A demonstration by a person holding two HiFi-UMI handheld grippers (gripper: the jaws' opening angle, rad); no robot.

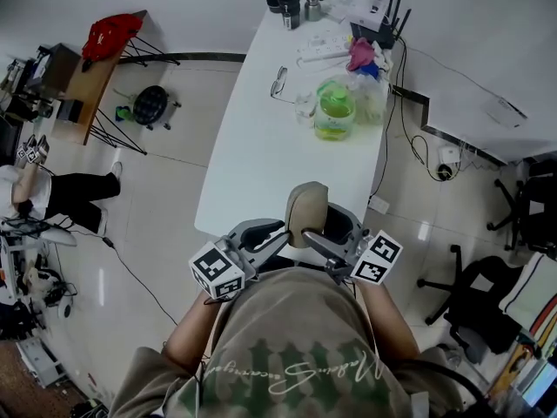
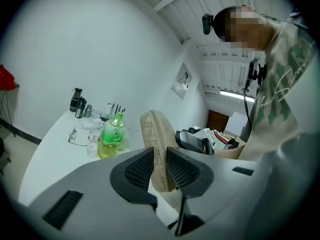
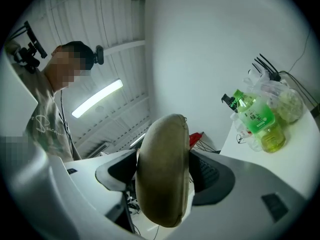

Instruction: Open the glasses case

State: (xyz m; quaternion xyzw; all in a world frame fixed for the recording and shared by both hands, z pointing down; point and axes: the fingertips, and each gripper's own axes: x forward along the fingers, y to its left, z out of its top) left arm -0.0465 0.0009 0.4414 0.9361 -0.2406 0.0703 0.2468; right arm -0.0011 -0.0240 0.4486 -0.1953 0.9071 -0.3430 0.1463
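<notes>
**Head view.** The tan glasses case (image 1: 306,212) is held in the air over the near edge of the white table (image 1: 261,159), just in front of the person's chest. It stands roughly upright between the two tools. The left gripper (image 1: 277,239) comes at it from the left and the right gripper (image 1: 324,244) from the right, and both meet it low down. Towards the table's far edge stand a green bottle (image 1: 334,111) and, just beside it, a pair of spectacles (image 1: 278,84), both well apart from the case.

**Left gripper view.** The jaws stand narrow, with their ribbed pads pressed on the case's thin lower edge. A seam runs up the case's side, and no gap shows along it.

**Right gripper view.** The jaws sit wider, one on each side of the case's broad rounded body, and they clamp it across its thickness.

**Step in hand.** As I judge it, the case is secured by both tools and not yet opened, so this is the hold before the parting. The next move calls for one gripper to steady one half while the other draws the opposite half away along the seam. That will work only if each grip sits on a different half. If both grips span the seam, they would pinch it shut.
</notes>
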